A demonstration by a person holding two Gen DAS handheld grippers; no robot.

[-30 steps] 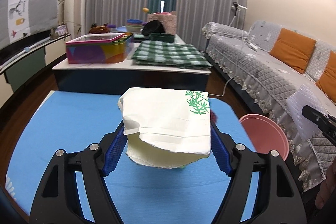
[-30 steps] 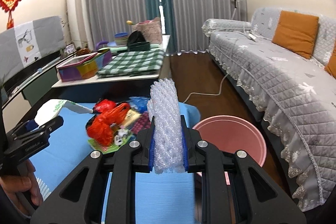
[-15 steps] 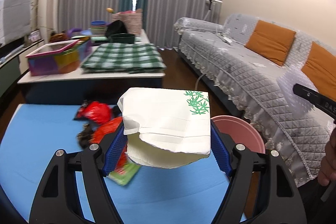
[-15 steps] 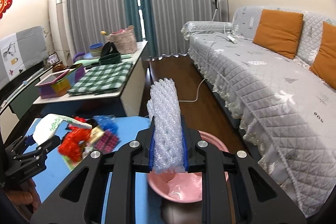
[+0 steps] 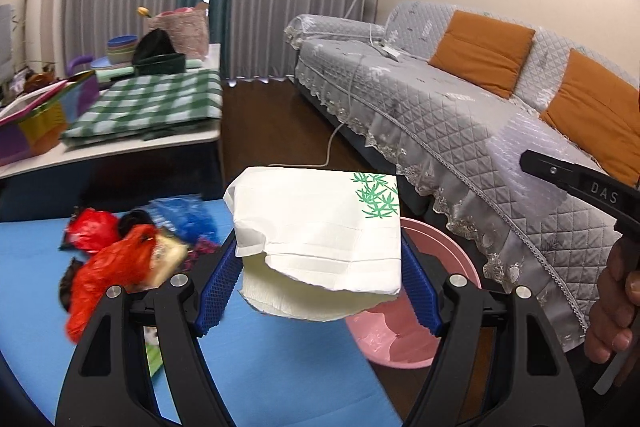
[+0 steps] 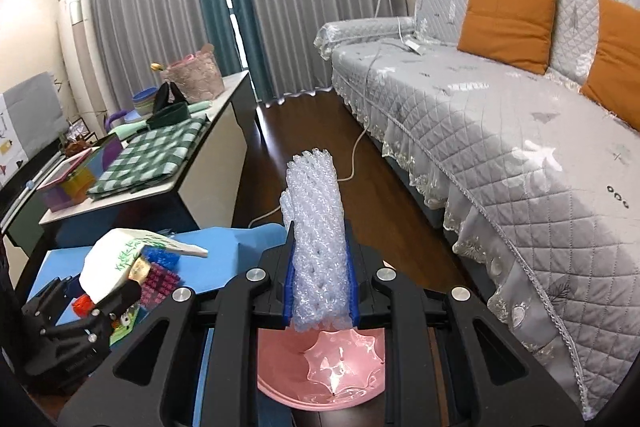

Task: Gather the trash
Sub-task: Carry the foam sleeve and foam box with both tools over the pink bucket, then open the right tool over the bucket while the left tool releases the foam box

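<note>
Over the bin: right gripper has travelled from above the blue mat to above the pink bin, jaws clamped on a roll of bubble wrap.
Left of the bin: left gripper has followed toward it, jaws squeezing a white tissue pack.
Bin: on the floor, right of the mat, near the sofa.
Remaining trash: red bag and wrappers on the mat, blurred; count unclear.
Meaning: both loads appear ready to drop.

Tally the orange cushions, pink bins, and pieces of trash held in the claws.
Orange cushions: 2
Pink bin: 1
Held trash: 2, tissue pack and bubble wrap
Total: 5
</note>
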